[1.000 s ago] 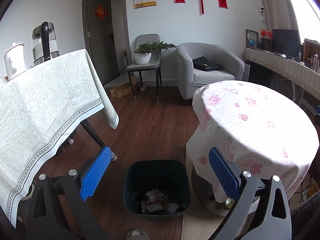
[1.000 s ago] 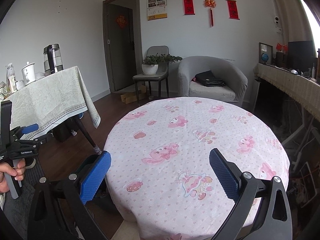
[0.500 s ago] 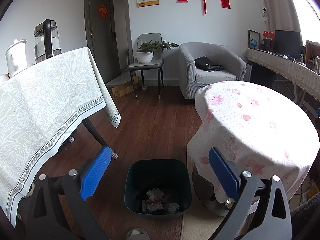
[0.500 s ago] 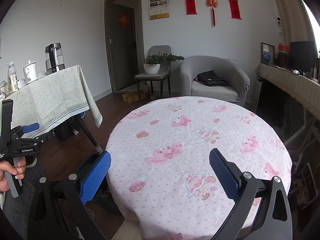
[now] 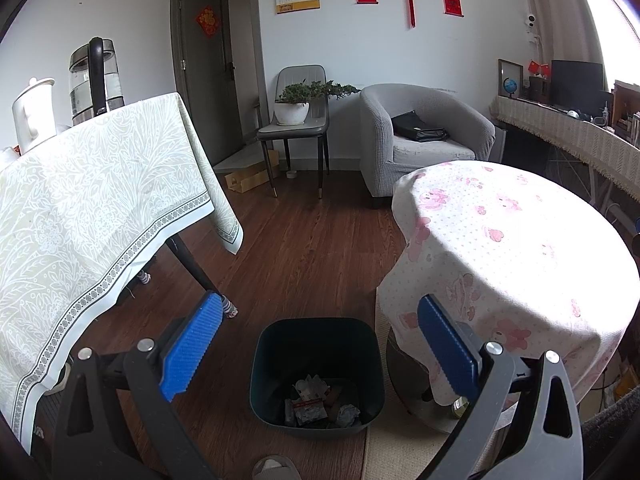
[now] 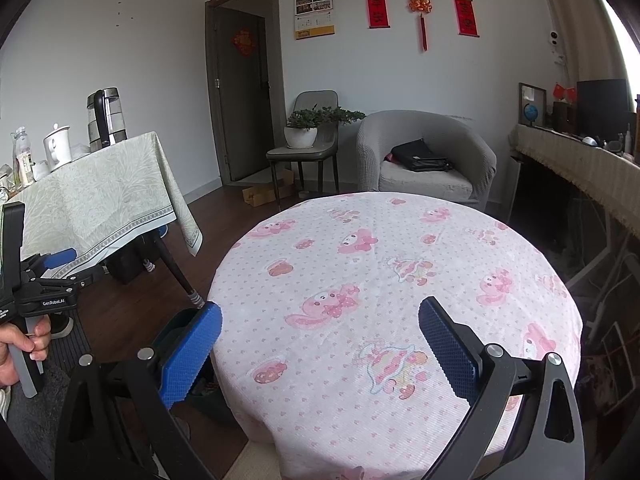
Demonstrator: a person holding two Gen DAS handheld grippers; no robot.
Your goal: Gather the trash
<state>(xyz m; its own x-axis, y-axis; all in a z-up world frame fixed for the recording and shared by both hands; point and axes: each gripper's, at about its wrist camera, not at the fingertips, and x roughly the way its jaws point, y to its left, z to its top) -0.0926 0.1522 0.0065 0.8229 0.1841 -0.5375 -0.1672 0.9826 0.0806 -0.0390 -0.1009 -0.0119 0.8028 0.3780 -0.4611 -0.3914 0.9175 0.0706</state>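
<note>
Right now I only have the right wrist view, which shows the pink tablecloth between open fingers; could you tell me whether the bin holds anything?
Observer: Yes, the dark bin has crumpled paper and wrappers lying at its bottom, well below the rim.
Operator: Thank you. Where exactly does it stand?
Observer: On the wooden floor, close beside the draped edge of the round table. In the left wrist view it sits framed by the left gripper.
Operator: Is that gripper carrying anything?
Observer: No, its blue fingers are spread open with nothing between them.
</note>
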